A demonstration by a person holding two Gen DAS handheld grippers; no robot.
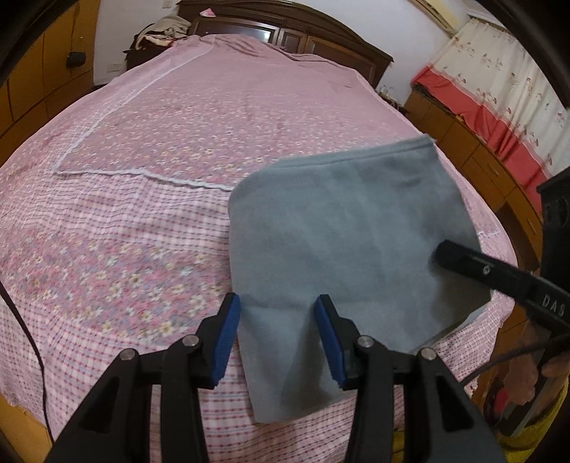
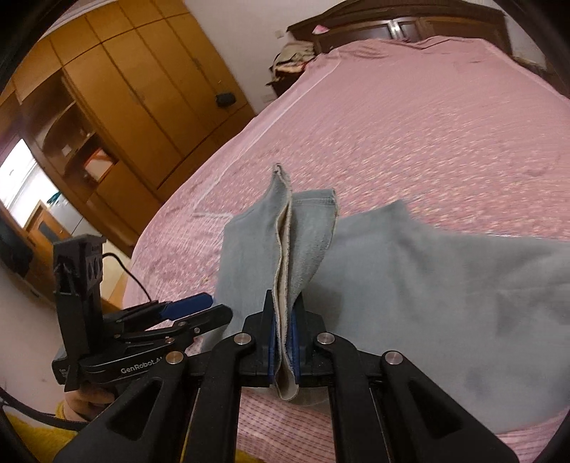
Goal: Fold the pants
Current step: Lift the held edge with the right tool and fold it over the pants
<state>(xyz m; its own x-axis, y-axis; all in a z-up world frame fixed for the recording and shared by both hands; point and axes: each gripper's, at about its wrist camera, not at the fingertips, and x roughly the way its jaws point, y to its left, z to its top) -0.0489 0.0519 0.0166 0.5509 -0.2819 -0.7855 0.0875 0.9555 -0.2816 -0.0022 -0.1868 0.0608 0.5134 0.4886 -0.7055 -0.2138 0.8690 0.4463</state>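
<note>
Grey-blue pants (image 1: 349, 220) lie folded near the front right corner of the pink bed (image 1: 142, 178). My left gripper (image 1: 278, 320) hovers over their near left edge. Its blue pads stand apart, and the cloth lies flat beneath them, not pinched. In the right wrist view my right gripper (image 2: 283, 320) is shut on a bunched edge of the pants (image 2: 427, 285), and the hem layers rise upright from between its pads. The right gripper (image 1: 443, 253) also reaches in from the right in the left wrist view. The left gripper (image 2: 210, 308) shows at the bed's edge.
The bed's dark headboard (image 1: 285, 32) and a pile of clothes (image 1: 164, 32) are at the far end. A wooden wardrobe (image 2: 124, 89) lines the left wall. A low wooden cabinet (image 1: 481, 160) under a red-and-white curtain stands to the right. A black cable (image 1: 21, 338) hangs by the bed's left side.
</note>
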